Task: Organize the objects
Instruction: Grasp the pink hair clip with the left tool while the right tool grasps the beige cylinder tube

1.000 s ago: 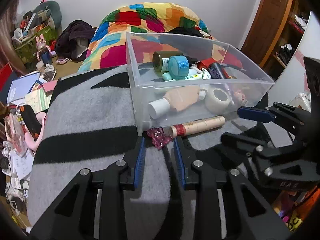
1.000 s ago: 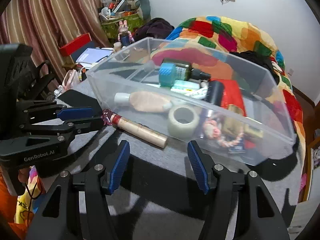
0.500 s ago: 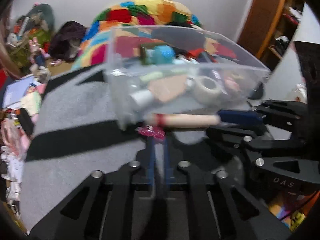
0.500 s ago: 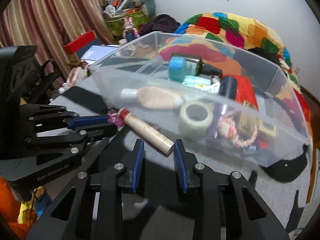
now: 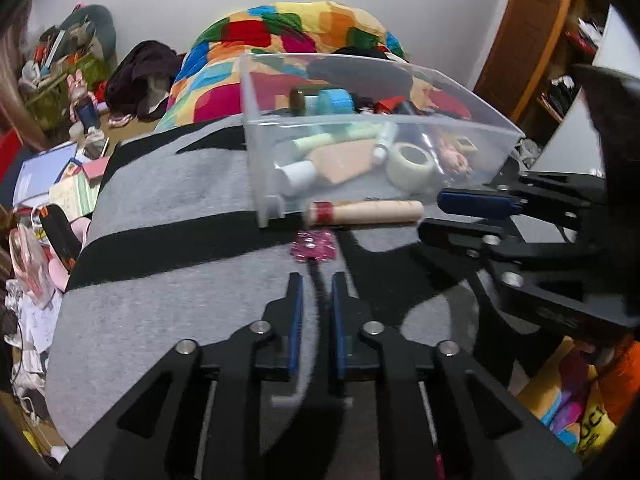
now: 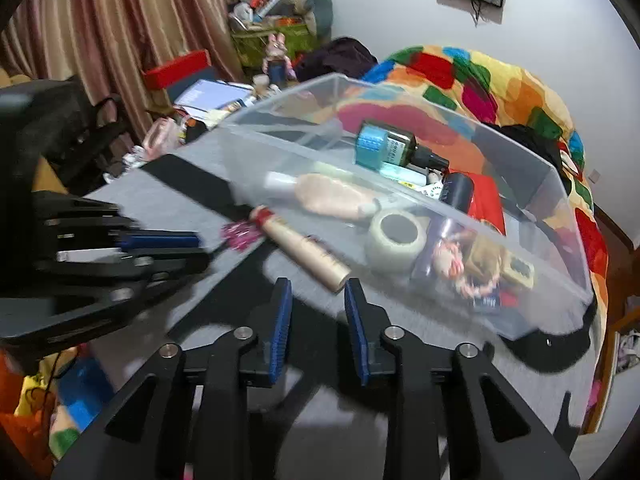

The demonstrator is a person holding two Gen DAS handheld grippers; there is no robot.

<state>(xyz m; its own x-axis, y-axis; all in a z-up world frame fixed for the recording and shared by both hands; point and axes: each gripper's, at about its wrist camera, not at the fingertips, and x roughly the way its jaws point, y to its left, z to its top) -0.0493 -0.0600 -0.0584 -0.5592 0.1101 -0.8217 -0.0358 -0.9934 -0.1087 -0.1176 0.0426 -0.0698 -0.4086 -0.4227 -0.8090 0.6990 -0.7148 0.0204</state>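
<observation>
A clear plastic bin (image 5: 372, 122) (image 6: 280, 138) sits on a grey and black blanket and holds bottles, a tape roll and other small items. A beige tube with a red cap (image 5: 366, 213) (image 6: 304, 250) lies on the blanket against the bin's front wall. A pink clip (image 5: 314, 249) (image 6: 239, 236) with a thin black stem lies just left of the tube's cap. My left gripper (image 5: 316, 284) stands narrowly open just behind the clip, its jaws either side of the stem. My right gripper (image 6: 314, 288) is open at the tube's plain end, not touching it.
A colourful quilt (image 5: 304, 32) is heaped behind the bin. Books, toys and clutter (image 5: 60, 168) cover the floor to the left of the blanket. A wooden door (image 5: 532, 32) and shelves stand at the right.
My left gripper closed to almost shut half a second ago and now stands slightly wider, drawn back from the pink clip. My right gripper narrowed, then widened a little, and moved up to the tube's end.
</observation>
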